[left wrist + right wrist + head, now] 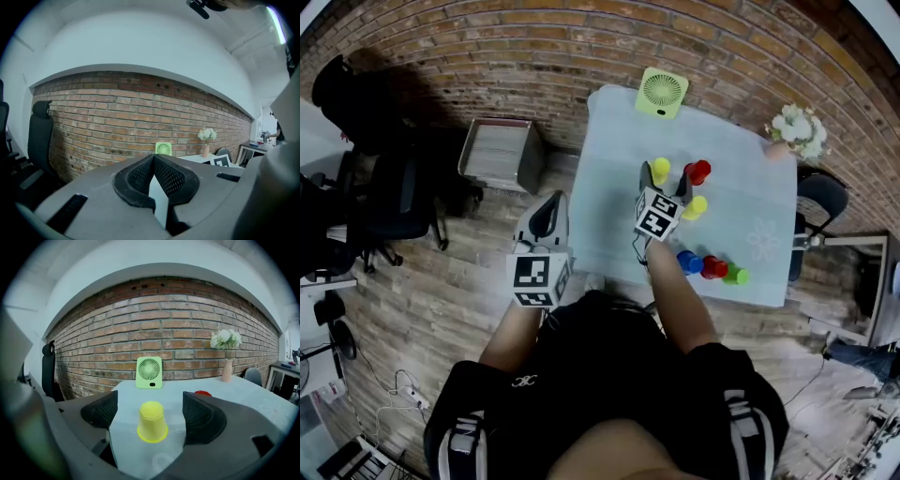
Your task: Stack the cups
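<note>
An upside-down yellow cup (152,422) stands on the pale blue table (243,390), between the fingers of my open right gripper (151,413) without touching them. From the head view, this yellow cup (661,170) is at the right gripper (665,180) tips, with a red cup (698,172) to its right and a second yellow cup (695,207) nearer. A blue cup (688,262), another red cup (713,268) and a green cup (735,276) line the near table edge. My left gripper (546,214) hangs shut and empty over the floor, left of the table (750,187); its tips (153,157) meet.
A green desk fan (662,92) stands at the table's far edge, against the brick wall, and a vase of white flowers (797,131) is at the far right corner. A grey cabinet (500,154) and black office chairs (384,202) stand on the floor to the left.
</note>
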{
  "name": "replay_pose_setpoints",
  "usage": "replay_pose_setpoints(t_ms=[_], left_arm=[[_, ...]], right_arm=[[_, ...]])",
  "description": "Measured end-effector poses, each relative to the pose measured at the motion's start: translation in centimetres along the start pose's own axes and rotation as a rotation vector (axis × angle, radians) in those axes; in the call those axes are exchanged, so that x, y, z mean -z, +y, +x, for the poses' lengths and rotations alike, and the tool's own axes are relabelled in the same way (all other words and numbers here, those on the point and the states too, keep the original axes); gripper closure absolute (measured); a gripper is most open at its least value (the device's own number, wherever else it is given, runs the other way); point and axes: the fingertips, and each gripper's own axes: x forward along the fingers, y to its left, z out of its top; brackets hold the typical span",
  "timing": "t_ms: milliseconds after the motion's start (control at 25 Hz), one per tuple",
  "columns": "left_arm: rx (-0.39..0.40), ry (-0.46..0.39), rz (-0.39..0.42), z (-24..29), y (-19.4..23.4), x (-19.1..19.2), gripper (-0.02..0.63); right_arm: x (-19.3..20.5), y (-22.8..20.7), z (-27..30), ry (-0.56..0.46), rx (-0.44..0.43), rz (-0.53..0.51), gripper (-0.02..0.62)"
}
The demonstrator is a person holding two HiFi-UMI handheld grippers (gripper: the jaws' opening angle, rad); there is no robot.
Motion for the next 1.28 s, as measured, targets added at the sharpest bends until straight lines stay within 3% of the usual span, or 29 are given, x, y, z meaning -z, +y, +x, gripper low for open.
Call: replay_pose_setpoints(t_ms=[400, 600, 680, 960, 1280], left_arm=[[0.024, 0.045, -0.026, 3.2, 1.4, 1.5, 0.604], [0.021, 0.060, -0.031, 3.6, 1.8, 2.1, 0.603], [0.020, 0.063, -0.033, 3.5, 2.0, 2.1, 0.603], [0.017, 0.055, -0.030, 3.0, 2.3, 1.9, 0.604], [0.071, 0.009, -0.012, 2.9, -0.3, 0.4, 0.603]], right_arm=[[4.4, 0.1, 4.2, 0.149, 0.002, -0.018, 0.185], [6.0, -0.4, 5.0, 0.194, 0.035, -0.024, 0.318], [6.2, -0.4, 5.1, 0.196, 0.039, -0.019, 0.342], [4.6, -0.1, 4.1, 0.157, 0.030, -0.017, 0.354], [-1.0, -0.1, 0.1, 0.054, -0.029, 0.039, 0.354]])
